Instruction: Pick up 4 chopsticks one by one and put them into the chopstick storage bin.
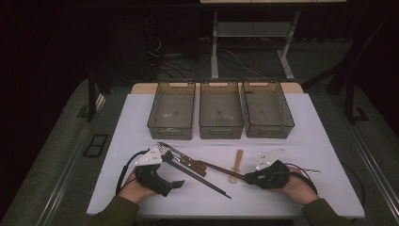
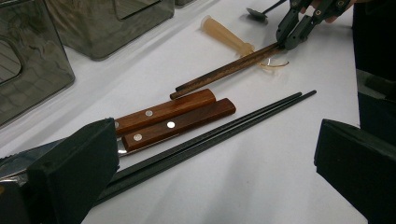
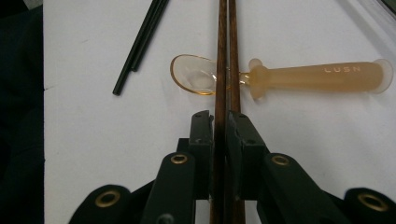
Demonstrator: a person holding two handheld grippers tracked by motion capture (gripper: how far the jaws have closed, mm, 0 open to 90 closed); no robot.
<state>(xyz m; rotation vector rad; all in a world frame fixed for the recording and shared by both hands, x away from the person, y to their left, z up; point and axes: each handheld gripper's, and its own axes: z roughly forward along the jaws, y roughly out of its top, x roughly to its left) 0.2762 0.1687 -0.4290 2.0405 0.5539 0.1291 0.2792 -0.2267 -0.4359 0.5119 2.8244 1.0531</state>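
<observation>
High view: person sat at the white table (image 1: 301,122), one gripper per hand. Right gripper (image 1: 248,177) had its jaws pinched on the near end of the brown wooden chopsticks (image 1: 221,168), which ran away from its tips toward the left gripper (image 1: 165,155). Prob gripped at the end so the pair lifts as one. Three smoky bins (image 1: 220,115) stood in a row well beyond both tools, likely the sorting spots.

Left gripper view: its jaws stood wide apart, nothing between the pads, just resting by the pile. Just ahead of the tips lay two knives w/ wooden handles (image 2: 173,120), side by side, and beside them the black chopsticks (image 2: 219,133). Farther off, the brown chopsticks ended in the right gripper (image 2: 284,43), w/ an amber spoon (image 2: 228,35) beneath them.

Right gripper view: jaws clamped both sticks (image 3: 227,56) together, pads pressing from either side, sticks running straight out from the tips. Spoon (image 3: 308,75) lay crosswise just beyond the tips, under the sticks, bowl to one side, handle to the other. The sticks looked to rest on the spoon's neck, so a drag along the table could shove it; a straight lift seemed safer. Black chopsticks (image 3: 139,44) lay off to the side, apart from the grip, not in the way.
</observation>
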